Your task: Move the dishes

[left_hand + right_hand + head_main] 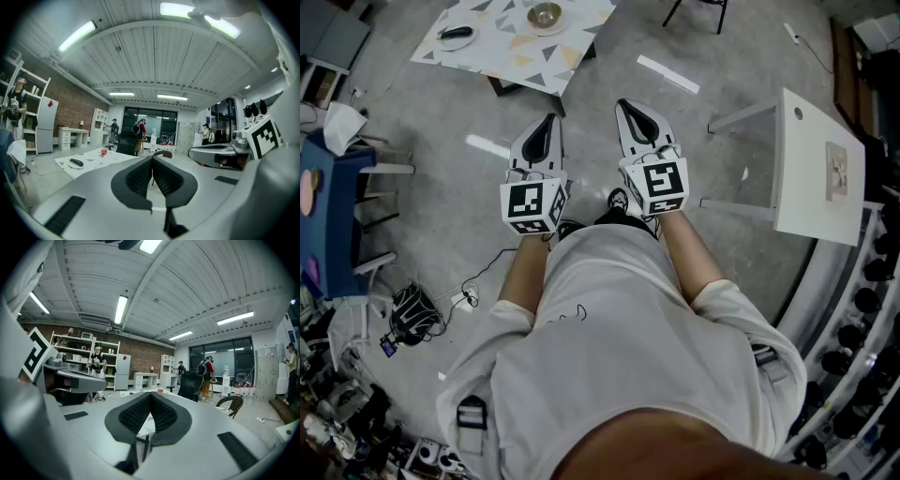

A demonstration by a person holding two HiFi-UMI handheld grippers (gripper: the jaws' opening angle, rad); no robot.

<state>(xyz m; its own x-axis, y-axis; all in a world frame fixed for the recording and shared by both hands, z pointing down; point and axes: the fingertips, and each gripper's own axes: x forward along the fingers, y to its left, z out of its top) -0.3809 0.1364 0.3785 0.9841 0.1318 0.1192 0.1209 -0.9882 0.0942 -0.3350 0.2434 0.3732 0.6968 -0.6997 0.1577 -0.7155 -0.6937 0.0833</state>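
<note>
Two grippers sit in your hands, side by side in front of your body, both aimed almost level at the low worktop ahead.

Your left gripper is closed. In the left gripper view its ribbed fingers meet along their inner edges with nothing between them. Your right gripper is the same: in the right gripper view its fingers press together at the tips and grip nothing. The two are near each other but apart, the right one reaching a little further forward.

Both dishes are on the worktop, well apart from your grippers, with bare floor between. The bowl stands upright, mouth up, near the far edge, roughly in line with your left gripper. The plate lies flat towards the worktop's left corner. It carries a long dark thing whose long axis runs across your view, left to right, slightly tilted. In the left gripper view a small red thing sits on the worktop beyond the plate.

A white table stands to your right, well clear of both grippers.
</note>
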